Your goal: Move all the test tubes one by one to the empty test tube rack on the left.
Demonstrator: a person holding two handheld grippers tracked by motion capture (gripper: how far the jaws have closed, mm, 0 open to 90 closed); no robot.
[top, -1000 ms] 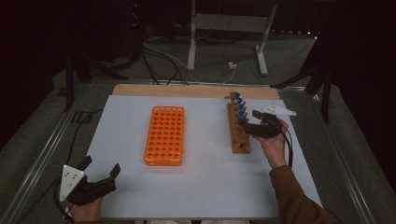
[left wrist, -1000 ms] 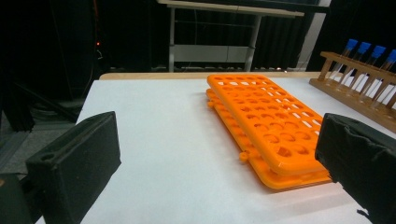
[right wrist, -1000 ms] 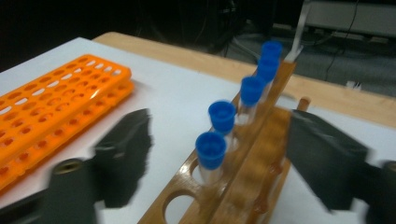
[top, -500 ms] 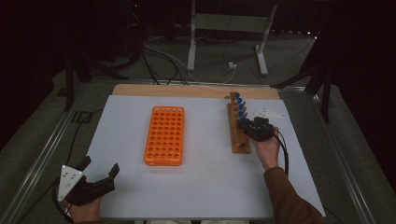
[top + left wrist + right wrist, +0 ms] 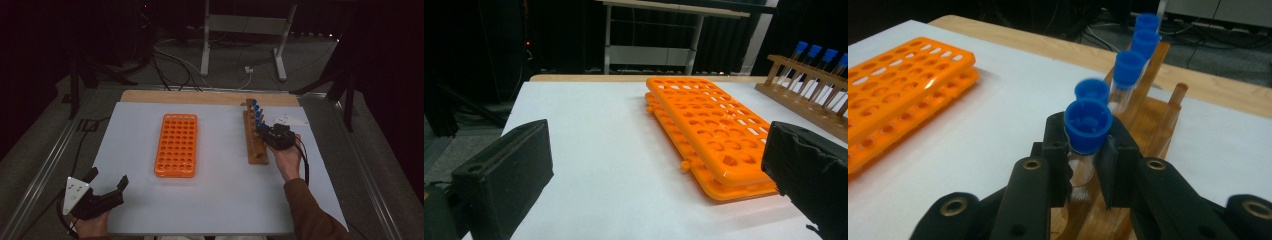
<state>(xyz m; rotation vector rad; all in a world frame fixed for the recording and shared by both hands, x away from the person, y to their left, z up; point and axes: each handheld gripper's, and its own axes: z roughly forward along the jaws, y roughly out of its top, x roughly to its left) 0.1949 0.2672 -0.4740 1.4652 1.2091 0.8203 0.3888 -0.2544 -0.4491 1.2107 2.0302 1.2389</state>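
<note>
White tabletop (image 5: 220, 200): right claw (image 5: 1087, 165) clamps just below the cap of a blue-capped clear tube (image 5: 1088, 127) standing in the wooden rack (image 5: 257, 145), ready for lifting toward the orange plastic rack (image 5: 176, 145) at its left; left claw (image 5: 102, 182) waits wide.

Orange rack (image 5: 714, 132) (claw wide) ahead.

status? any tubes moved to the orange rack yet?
Done: nothing moved; the orange rack has every hole empty. In hand: the right gripper has just closed on a blue-capped tube, the nearest of five in the wooden rack, not yet lifted out. The left gripper sits open near the table's front edge. Left: probably all five tubes.
</note>
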